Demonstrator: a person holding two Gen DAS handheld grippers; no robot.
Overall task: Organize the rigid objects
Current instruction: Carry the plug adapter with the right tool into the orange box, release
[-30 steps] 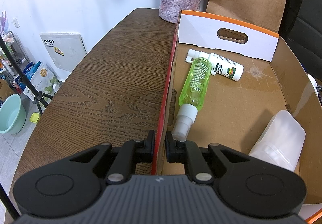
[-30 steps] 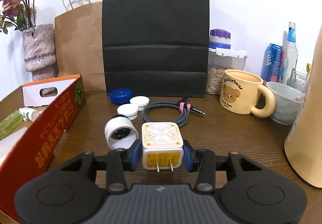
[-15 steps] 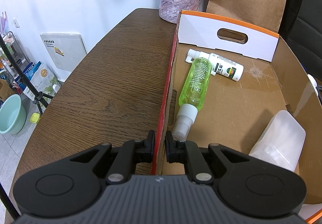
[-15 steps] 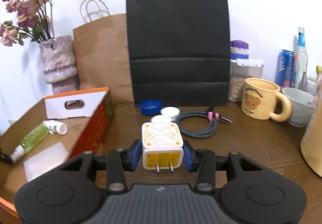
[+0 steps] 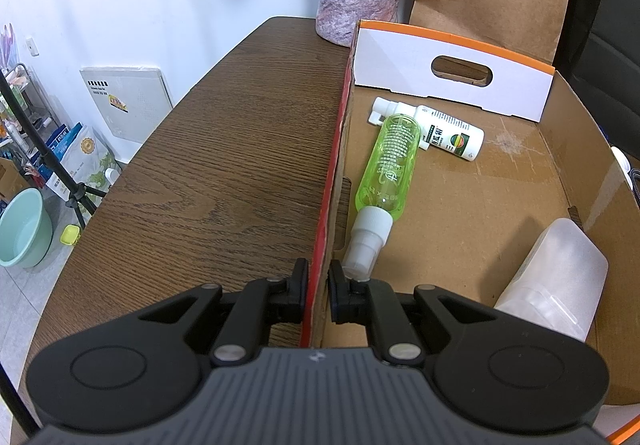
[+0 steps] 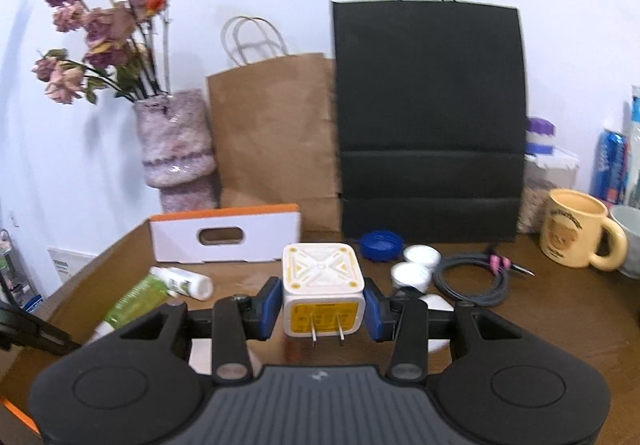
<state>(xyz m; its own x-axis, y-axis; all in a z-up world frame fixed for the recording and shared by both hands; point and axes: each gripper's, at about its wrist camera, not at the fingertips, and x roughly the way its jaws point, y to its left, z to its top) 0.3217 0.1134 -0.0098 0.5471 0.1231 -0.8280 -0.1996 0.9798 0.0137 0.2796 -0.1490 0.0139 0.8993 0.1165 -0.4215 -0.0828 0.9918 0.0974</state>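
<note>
While my left gripper (image 5: 319,287) pinches the cardboard box's (image 5: 448,205) red side wall, my right gripper (image 6: 323,303) clamps the white charger cube (image 6: 322,287) by its sides, prongs toward me; ahead-left of it inside the box lie a green spray bottle (image 6: 136,301) and a white bottle (image 6: 186,281); beyond stands the black bag (image 6: 430,117).

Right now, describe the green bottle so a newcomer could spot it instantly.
Find the open cardboard box on the wooden table. Along its left wall lies the green bottle, on its side, white spray cap toward the camera. Its neighbour, the white bottle, is opaque; this one is translucent lime green.
</note>
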